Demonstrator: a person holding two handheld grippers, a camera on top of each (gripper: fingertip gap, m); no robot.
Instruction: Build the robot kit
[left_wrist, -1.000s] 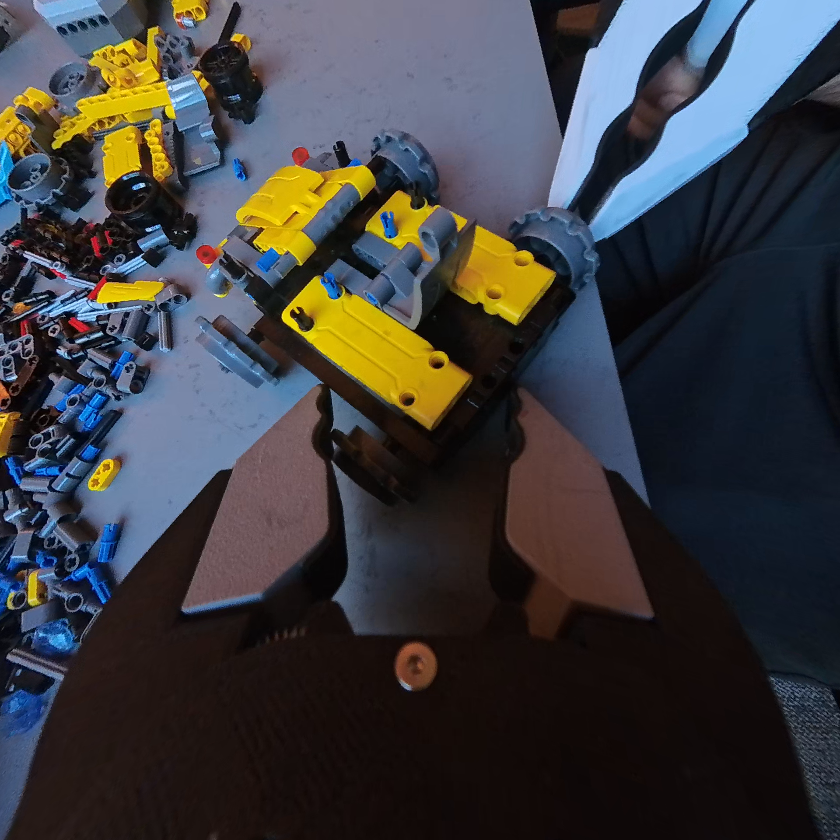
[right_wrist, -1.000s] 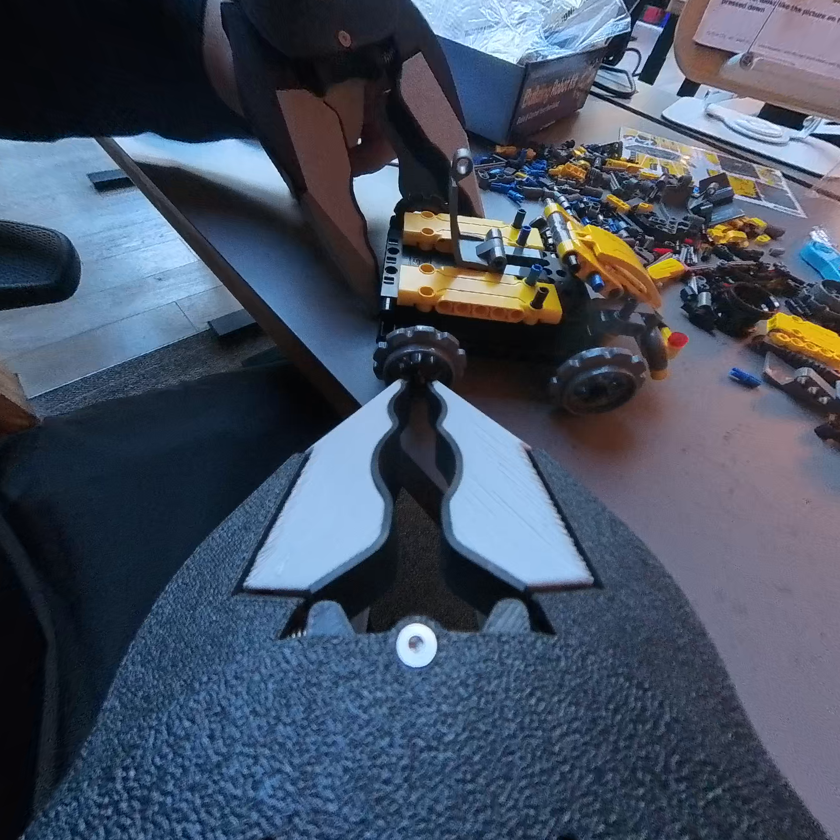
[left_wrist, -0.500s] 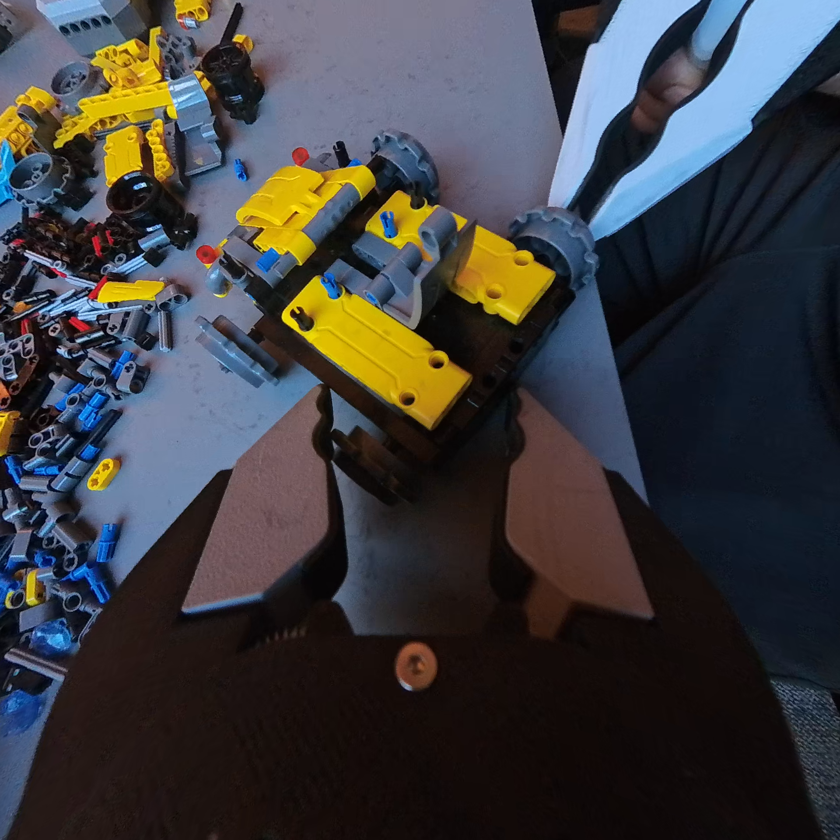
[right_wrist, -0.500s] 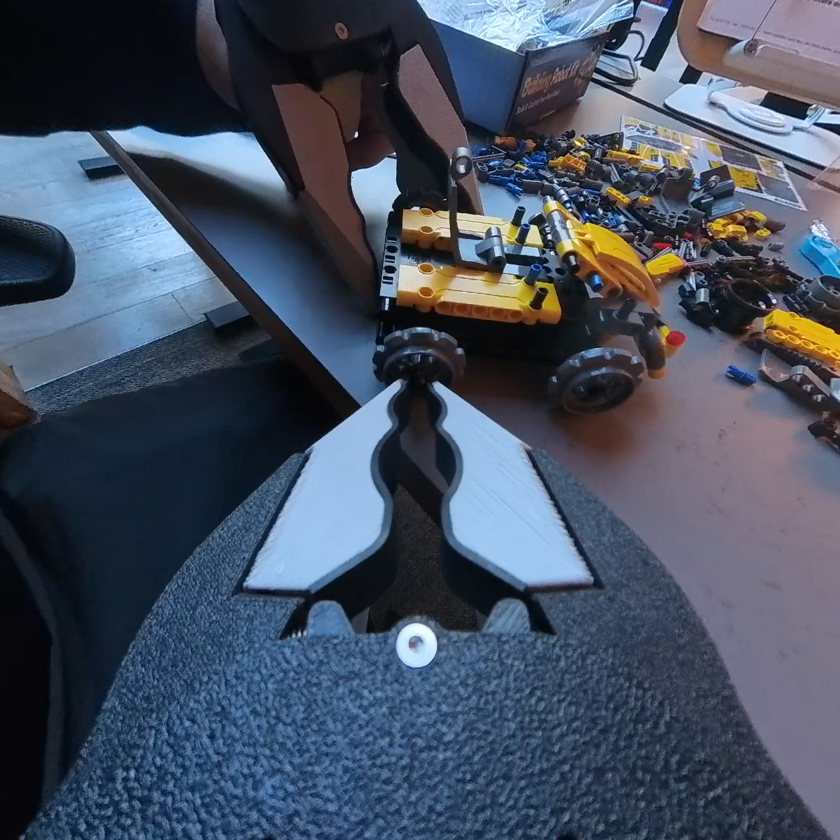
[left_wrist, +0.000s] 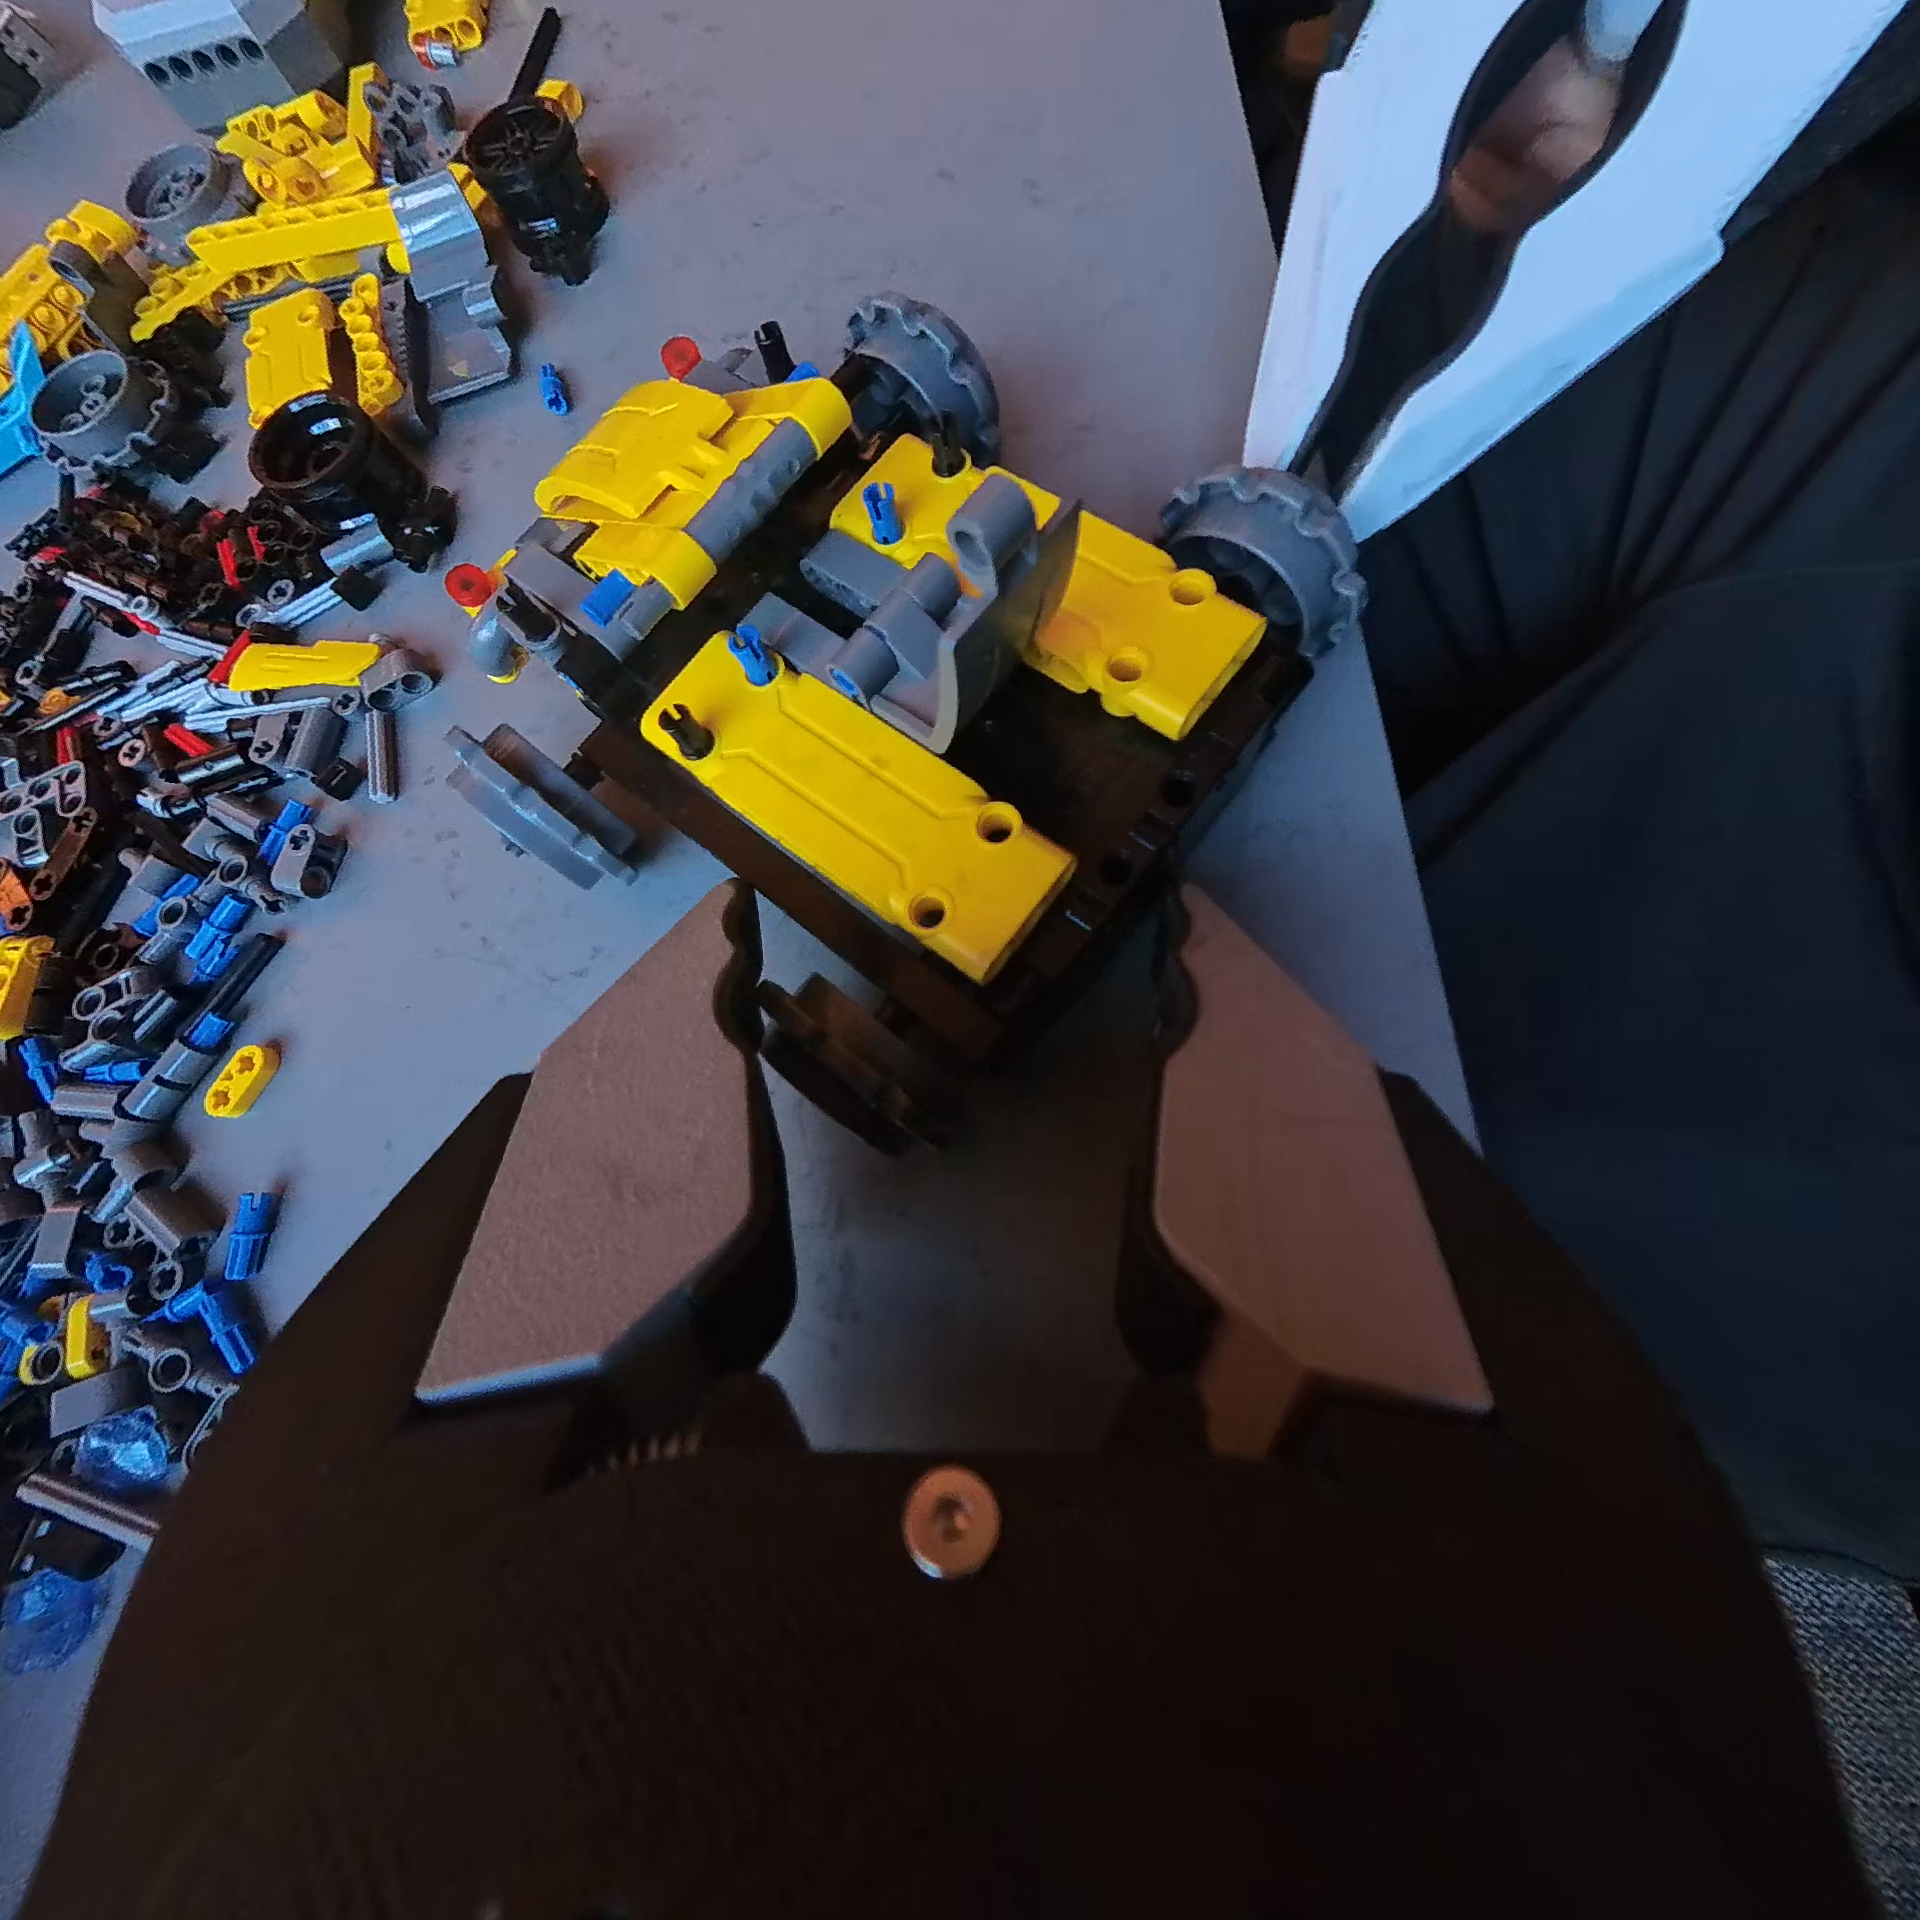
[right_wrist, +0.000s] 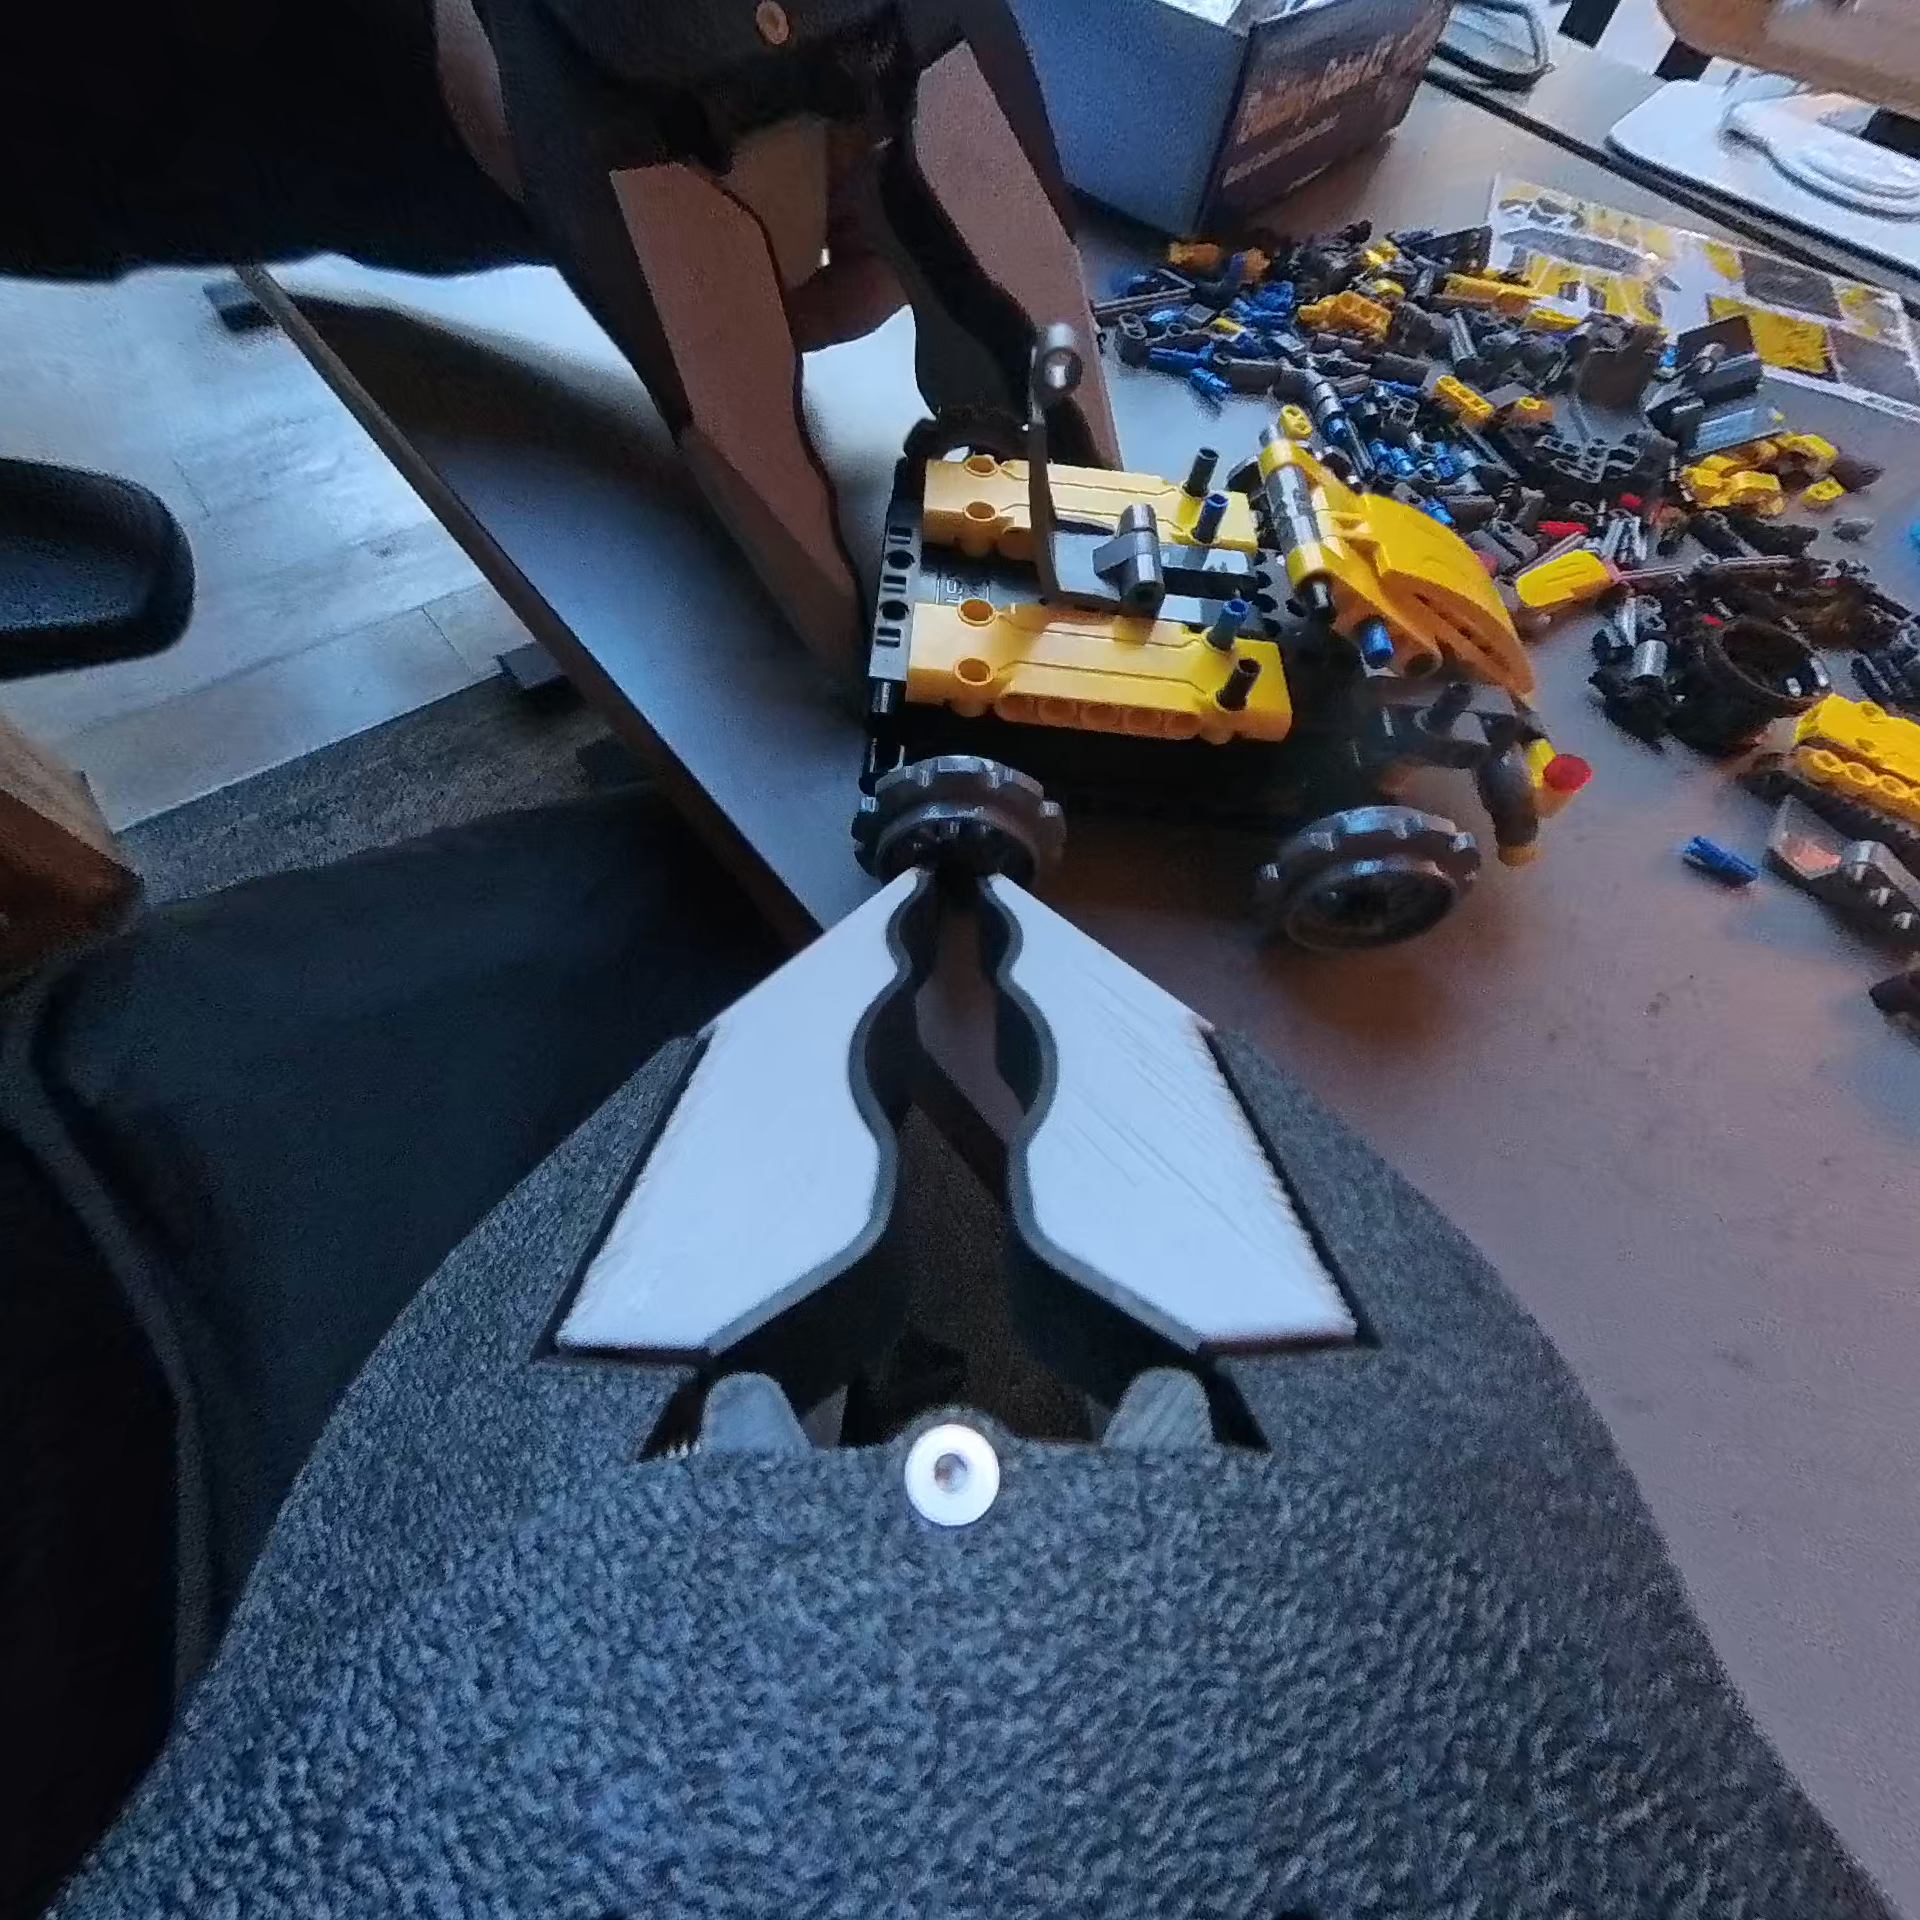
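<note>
A yellow and black brick-built vehicle (left_wrist: 883, 727) with grey seat parts stands on the grey table (left_wrist: 935, 208), close to its edge. My left gripper (left_wrist: 951, 935) has brown fingers that clamp the rear of the vehicle's black chassis from both sides. Its fingers (right_wrist: 748, 416) also show in the right wrist view, flanking the vehicle's (right_wrist: 1091, 644) rear. My right gripper (right_wrist: 956, 881) has pale grey fingers, nearly closed, with the tips against the rear wheel (right_wrist: 961, 821). In the left wrist view its fingers (left_wrist: 1351, 260) meet that wheel (left_wrist: 1262, 566) from beyond the table edge.
A dense pile of loose yellow, black, grey and blue pieces (left_wrist: 156, 831) lies left of the vehicle. In the right wrist view the pile (right_wrist: 1558, 364) lies beyond it, with a box (right_wrist: 1247, 104) and a printed sheet (right_wrist: 1714, 291). A person's dark clothing (left_wrist: 1662, 935) lies past the edge.
The right wrist view has shifted slightly closer to the vehicle, tips still at the rear wheel. The left gripper and the vehicle have not visibly moved.
</note>
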